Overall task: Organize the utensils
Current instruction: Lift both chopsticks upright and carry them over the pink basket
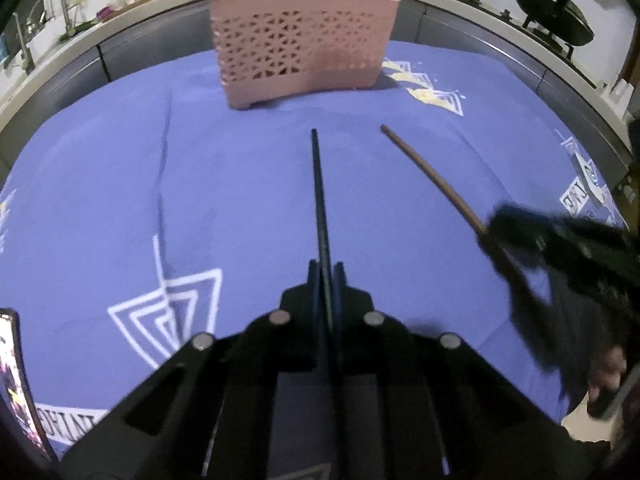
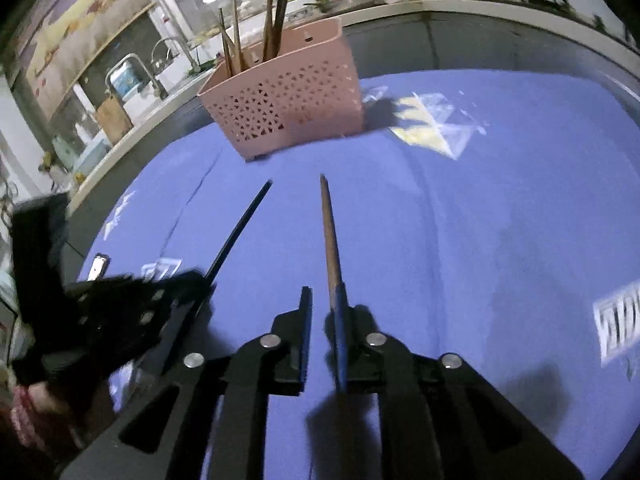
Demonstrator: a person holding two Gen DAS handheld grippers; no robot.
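A pink perforated utensil basket [image 1: 300,40] stands at the far side of the blue cloth, also in the right wrist view [image 2: 292,108], with several brown chopsticks [image 2: 272,28] upright in it. My left gripper [image 1: 325,270] is shut on a black chopstick [image 1: 319,200] that points toward the basket; it also shows in the right wrist view [image 2: 236,236]. My right gripper [image 2: 326,304] has its jaws slightly apart, with a brown chopstick [image 2: 331,240] lying against the right finger. In the left wrist view the right gripper [image 1: 496,224] looks blurred and the brown chopstick [image 1: 432,176] sticks out of it.
The blue cloth [image 1: 200,184] with white printed patterns covers the table. A phone [image 1: 12,380] lies at the left edge. A counter with a sink tap [image 1: 52,8] and woks [image 1: 552,12] runs behind the table.
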